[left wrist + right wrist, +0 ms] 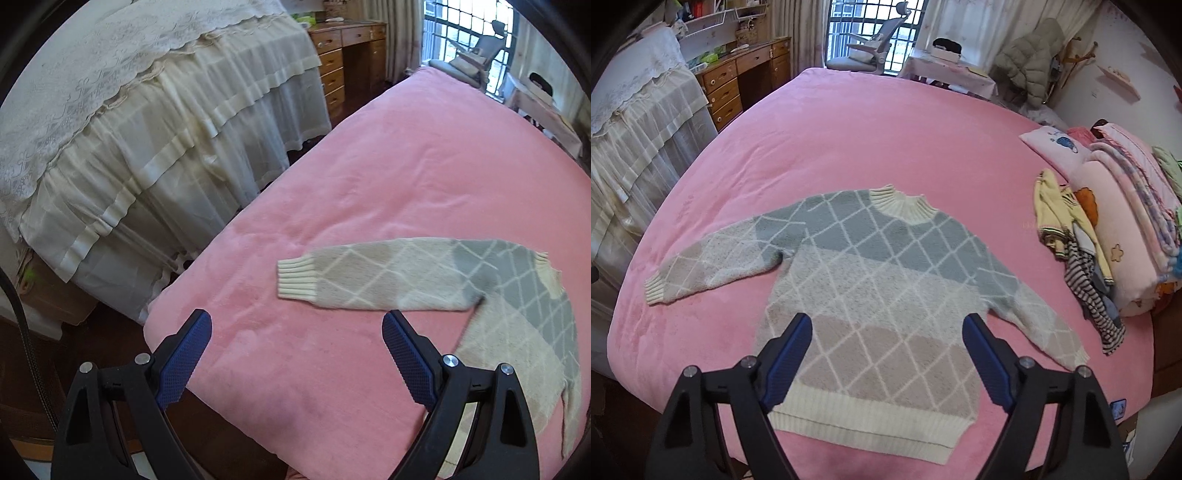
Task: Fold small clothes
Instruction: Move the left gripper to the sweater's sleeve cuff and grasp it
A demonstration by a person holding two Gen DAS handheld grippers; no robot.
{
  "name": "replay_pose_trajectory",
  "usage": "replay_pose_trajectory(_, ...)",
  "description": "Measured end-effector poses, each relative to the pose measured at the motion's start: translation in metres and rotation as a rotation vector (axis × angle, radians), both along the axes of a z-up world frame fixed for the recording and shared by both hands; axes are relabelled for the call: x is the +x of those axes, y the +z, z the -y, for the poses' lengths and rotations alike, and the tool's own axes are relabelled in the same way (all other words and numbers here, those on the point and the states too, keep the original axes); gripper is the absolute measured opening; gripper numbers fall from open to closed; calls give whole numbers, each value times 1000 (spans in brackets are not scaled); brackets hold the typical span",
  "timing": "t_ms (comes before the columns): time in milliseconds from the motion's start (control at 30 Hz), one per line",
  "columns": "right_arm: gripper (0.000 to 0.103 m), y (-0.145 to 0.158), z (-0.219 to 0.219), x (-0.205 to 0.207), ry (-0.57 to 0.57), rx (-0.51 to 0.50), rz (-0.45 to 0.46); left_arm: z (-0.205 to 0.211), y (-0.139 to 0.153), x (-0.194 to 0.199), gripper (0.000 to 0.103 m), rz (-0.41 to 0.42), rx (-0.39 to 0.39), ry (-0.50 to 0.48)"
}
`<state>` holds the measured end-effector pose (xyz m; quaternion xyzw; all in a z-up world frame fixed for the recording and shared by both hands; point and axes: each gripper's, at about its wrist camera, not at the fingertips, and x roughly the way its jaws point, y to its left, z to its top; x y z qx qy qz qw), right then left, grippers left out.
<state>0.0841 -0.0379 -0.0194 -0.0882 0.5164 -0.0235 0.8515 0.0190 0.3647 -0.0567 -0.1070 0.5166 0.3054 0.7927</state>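
Sweater [871,280] lay flat, unfolded, on pink bed [886,140]. Right gripper [886,354] above its hem, left gripper [295,350] just short of sleeve cuff [297,278]; both released, empty. Next, probably: grasp sleeve, fold inward

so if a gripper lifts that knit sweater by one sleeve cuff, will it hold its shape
Probably not. The knit sweater lies limp and flat on the pink blanket, so it would likely drape. Its fuzzy knit and ribbed cuff should grip rather than slip.
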Motion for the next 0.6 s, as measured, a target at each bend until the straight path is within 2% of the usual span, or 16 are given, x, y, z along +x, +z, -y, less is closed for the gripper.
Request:
replay_pose_trajectory(167,80,-31,-37,21,36,13,-19,-39,-40,11,93,-33,-14,1)
replay_pose_trajectory(333,80,-67,-73,37,72,14,-28,-71,-93,23,93,-61,-33,-3)
replay_pose_trajectory(600,79,-122,-131,52,149,14,-29,-116,-180,30,93,-76,-154,39)
